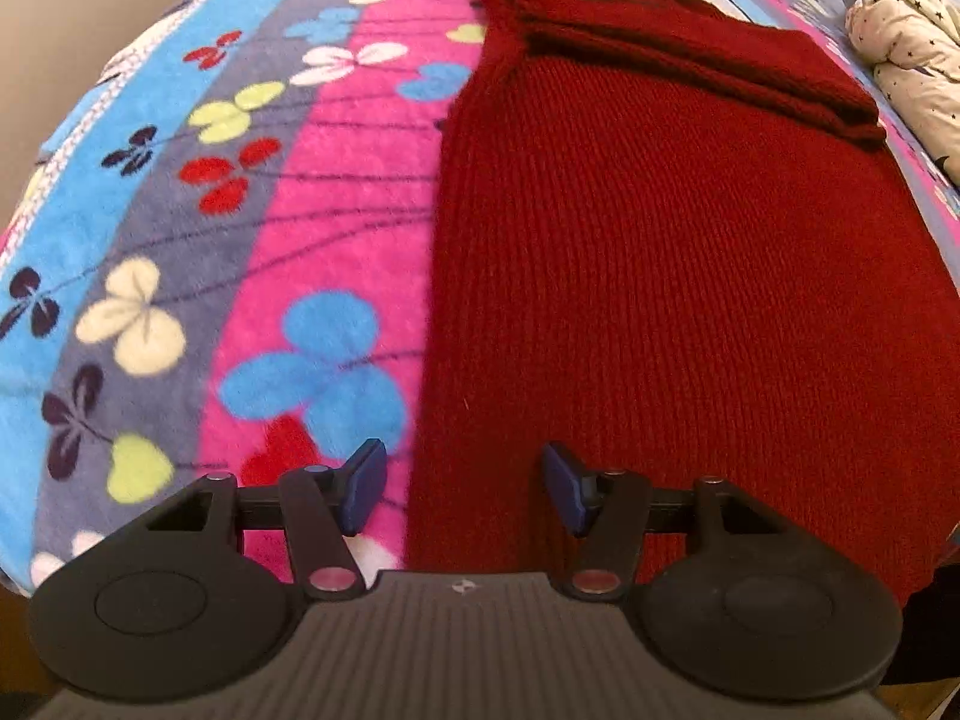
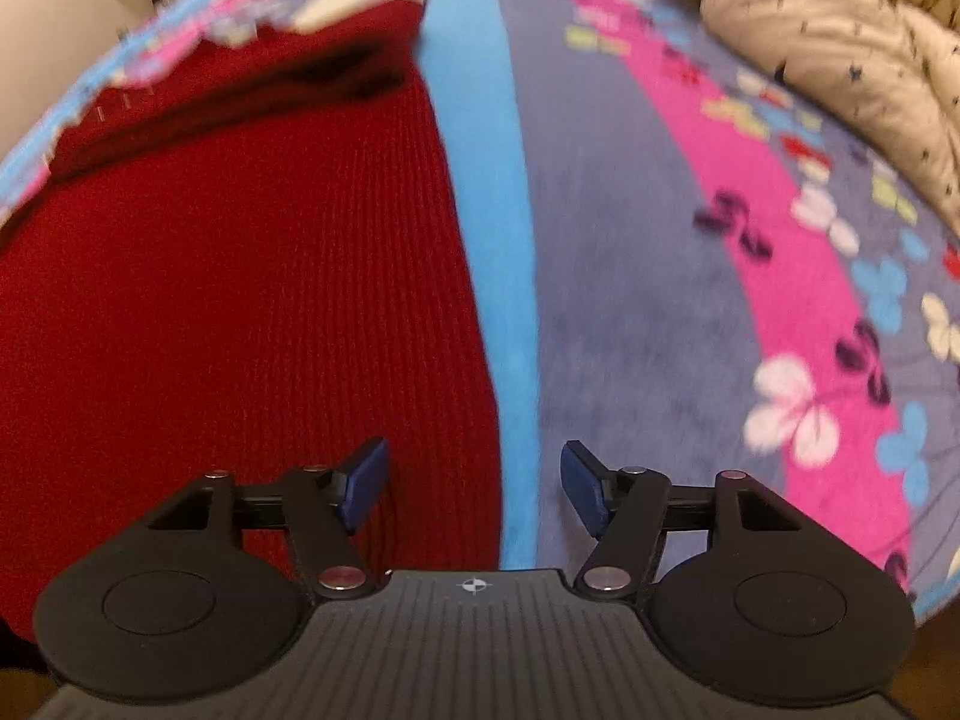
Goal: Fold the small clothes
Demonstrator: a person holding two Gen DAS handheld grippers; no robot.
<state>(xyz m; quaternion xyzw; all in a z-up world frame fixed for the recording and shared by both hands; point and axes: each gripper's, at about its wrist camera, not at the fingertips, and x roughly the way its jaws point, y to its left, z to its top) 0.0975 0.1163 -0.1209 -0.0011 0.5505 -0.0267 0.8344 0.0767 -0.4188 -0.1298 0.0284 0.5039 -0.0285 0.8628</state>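
Both tongs hang wide with nothing between the pads: left gripper (image 1: 465, 489) straddles the red knit sweater's (image 1: 660, 276) left edge, right gripper (image 2: 474, 492) its right edge. I see the sweater flat on the floral fleece blanket (image 1: 198, 228), sleeves folded across its top; star-print quilt (image 2: 840, 48) upper right.

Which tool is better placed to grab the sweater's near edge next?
Roughly even: left tool straddles the red sweater at its left edge, right tool its right edge. Both open, empty.
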